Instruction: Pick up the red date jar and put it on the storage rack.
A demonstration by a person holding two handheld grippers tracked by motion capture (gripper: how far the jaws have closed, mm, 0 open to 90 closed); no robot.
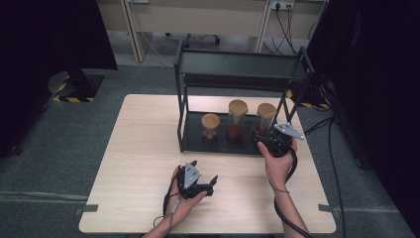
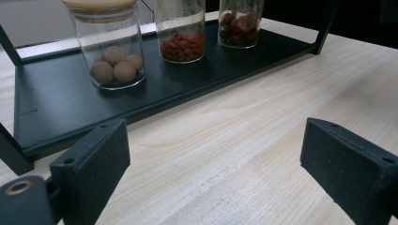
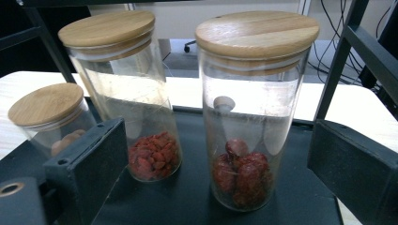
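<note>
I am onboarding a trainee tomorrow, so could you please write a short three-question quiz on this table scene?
1. True or false: all three glass jars on the black rack's lower shelf carry wooden lids.
2. Which jar stands between the open jaws of the right gripper? A) the short jar of pale round balls B) the tall jar of small red berries C) the tall jar of large dark red fruits
3. Fill in: the left gripper is held over the bare ____ tabletop, jaws open.

Key: 1 true. 2 C; the jaws flank it but are not yet closed on it. 3 wooden.
</note>
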